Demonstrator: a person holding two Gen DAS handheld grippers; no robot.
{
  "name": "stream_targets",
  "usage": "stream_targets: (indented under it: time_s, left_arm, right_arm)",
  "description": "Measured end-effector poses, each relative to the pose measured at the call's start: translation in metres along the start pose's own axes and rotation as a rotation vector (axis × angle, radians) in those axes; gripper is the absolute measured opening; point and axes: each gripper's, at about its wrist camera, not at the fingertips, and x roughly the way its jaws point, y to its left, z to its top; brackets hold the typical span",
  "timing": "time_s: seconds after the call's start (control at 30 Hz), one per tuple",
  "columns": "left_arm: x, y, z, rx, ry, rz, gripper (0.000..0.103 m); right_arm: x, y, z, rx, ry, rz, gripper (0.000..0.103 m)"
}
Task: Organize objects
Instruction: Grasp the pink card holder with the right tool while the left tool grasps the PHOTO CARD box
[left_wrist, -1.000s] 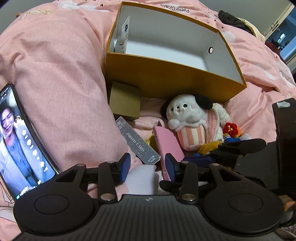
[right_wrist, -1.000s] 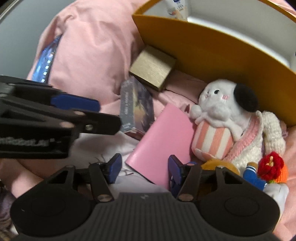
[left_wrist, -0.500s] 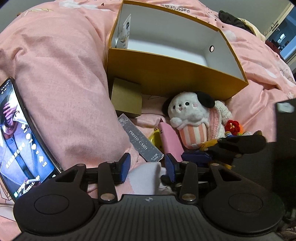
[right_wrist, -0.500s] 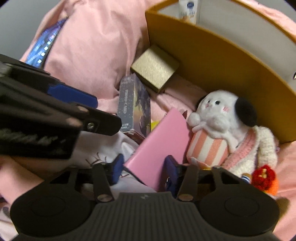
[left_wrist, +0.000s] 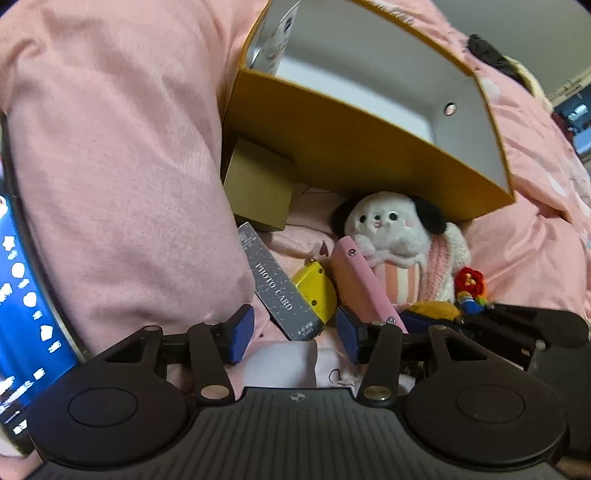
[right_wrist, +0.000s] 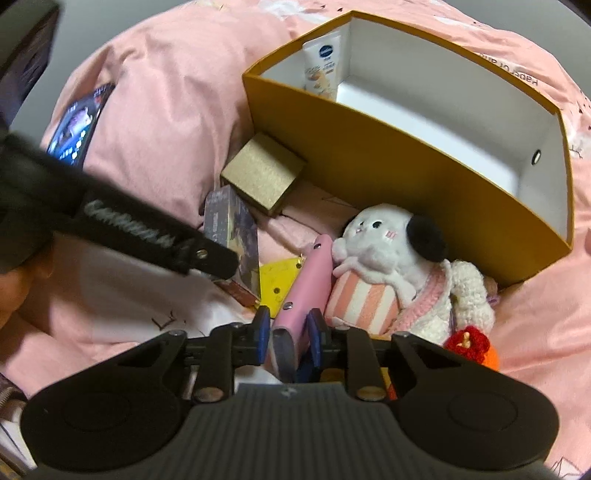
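Pink case (right_wrist: 308, 280), flat and slim, stands on edge among the clutter on the pink bedding (right_wrist: 166, 110), leaning against the white plush dog (right_wrist: 384, 254) at its 3 o'clock. Right gripper (right_wrist: 284, 334): jaws have just been closing, and the blue pads (right_wrist: 263, 332) now pinch the near end of the pink case from both sides. Left gripper (left_wrist: 293, 338): jaws have just been opening and stand spread, nothing between the pads, a white patch of cloth (left_wrist: 280, 363) below them; the PHOTO CARD box (left_wrist: 277, 291) lies just ahead of the gap, at 12 o'clock. In the left wrist view a yellow object (left_wrist: 316, 291) sits between the PHOTO CARD box and the pink case, touching both as far as can be told. Gold box (right_wrist: 264, 173), small, lies at 11 o'clock from the plush dog, against the outer wall of the large yellow box (right_wrist: 388, 166). Large yellow box is open-topped with a white inside; a white tube (right_wrist: 321, 68) stands upright in its far left corner. Crocheted doll (right_wrist: 469, 347) with a red flower lies at 5 o'clock from the plush dog, just beside a knitted cream piece (right_wrist: 465, 291). Phone (right_wrist: 79, 125) with a lit screen leans on the bedding at 10 o'clock in the right wrist view.
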Motion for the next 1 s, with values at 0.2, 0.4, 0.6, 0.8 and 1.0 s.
stream_targets:
  time_s: [0.2,0.4,0.6,0.8,1.0]
  left_arm:
    - [0.02,-0.008,0.005,-0.002,0.023,0.045,0.059]
    - [0.029,-0.016,0.004,0.045,0.012,0.111,0.049]
    - [0.015,-0.007,-0.001,0.033,-0.006,0.082,0.035]
    - [-0.008,-0.006,-0.008,0.037,-0.047,0.044,0.03]
    - [-0.042,-0.002,-0.009,0.028,-0.138,-0.02,0.026]
  right_arm:
    - [0.018,0.003,-0.005,-0.049,0.033,-0.026,0.033]
    - [0.02,0.001,-0.007,-0.05,0.001,-0.016,0.03]
    - [-0.002,-0.015,-0.004,0.031,-0.067,0.025,0.021]
    - [-0.033,-0.03,0.005,0.126,-0.194,0.083,0.018]
    - [-0.059,-0.04,0.01,0.161,-0.272,0.073,0.018]
